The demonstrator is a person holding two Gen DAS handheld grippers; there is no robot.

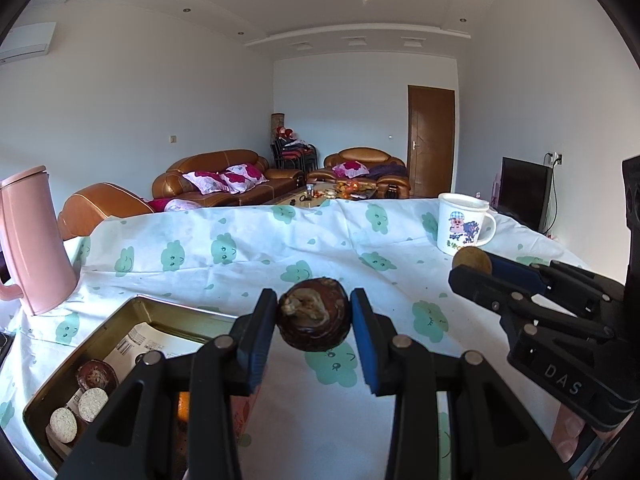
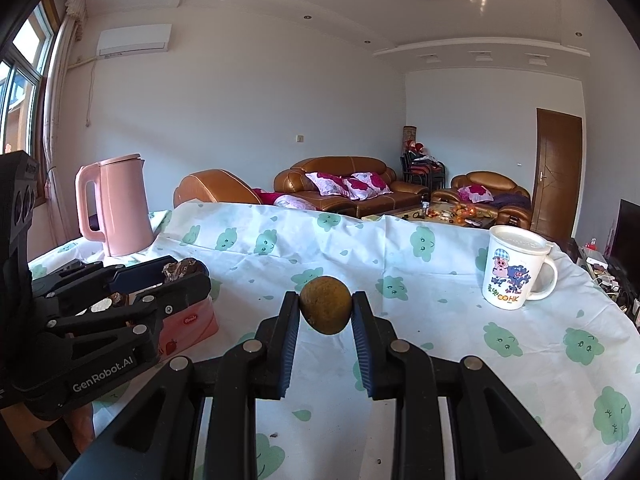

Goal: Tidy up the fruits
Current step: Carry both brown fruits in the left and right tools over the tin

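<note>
So I'm working over a table draped in a white cloth with green cloud faces (image 2: 440,360), set in a bright living room with brown leather sofas (image 2: 344,184) at the back, a wooden door (image 2: 558,168) on the right and a white air conditioner (image 2: 134,42) high on the wall. On the cloth there's a tall pink plastic kettle (image 2: 120,208) at the far left, a white cartoon-print mug with a lid (image 2: 514,268) at the right, and a shallow gold metal tray (image 1: 168,316) near my left side with a dark fruit and two pale round slices in it. My left gripper (image 1: 314,316) is clamped on a dark brown, wrinkly round fruit (image 1: 314,314), held up off the cloth just past the tray's right edge. My right gripper (image 2: 326,312) is pinched tight on a small dull yellow-brown round fruit (image 2: 326,310), also off the cloth, near the table's middle and left of the mug. The two grippers sit side by side, not touching.
</note>
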